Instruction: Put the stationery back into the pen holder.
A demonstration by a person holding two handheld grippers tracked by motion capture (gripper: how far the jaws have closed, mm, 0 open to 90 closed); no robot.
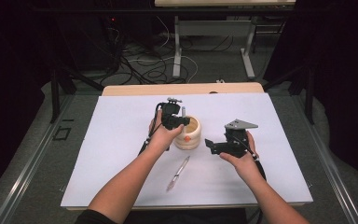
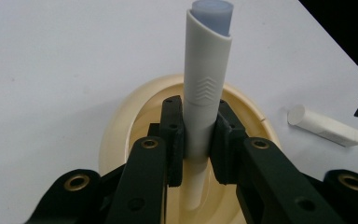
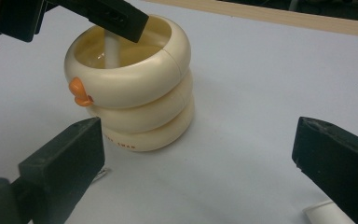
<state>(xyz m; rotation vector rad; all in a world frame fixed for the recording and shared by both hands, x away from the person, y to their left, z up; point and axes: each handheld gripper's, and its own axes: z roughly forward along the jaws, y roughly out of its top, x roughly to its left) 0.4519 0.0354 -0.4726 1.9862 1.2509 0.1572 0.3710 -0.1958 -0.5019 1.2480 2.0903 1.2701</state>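
Note:
A cream pen holder [image 1: 189, 136] made of three stacked rings, with an orange nub [image 3: 80, 92] on its side, stands mid-mat. My left gripper [image 1: 179, 120] is over it, shut on a white pen [image 2: 205, 88] with a grey-blue top. The pen stands upright and its lower end [image 3: 112, 49] reaches down inside the holder [image 2: 121, 126]. The left gripper's fingers [image 2: 172, 135] pinch the pen's barrel. Just right of the holder [image 3: 140, 93], my right gripper [image 1: 210, 146] points at it, open, with nothing between its wide jaws [image 3: 198, 163].
A clear pen [image 1: 178, 173] lies on the white mat [image 1: 116, 140] in front of the holder. A short white cylinder [image 2: 324, 125] lies on the mat near the right gripper [image 3: 324, 212]. Beyond the table's far edge are cables and desk legs [image 1: 177, 51].

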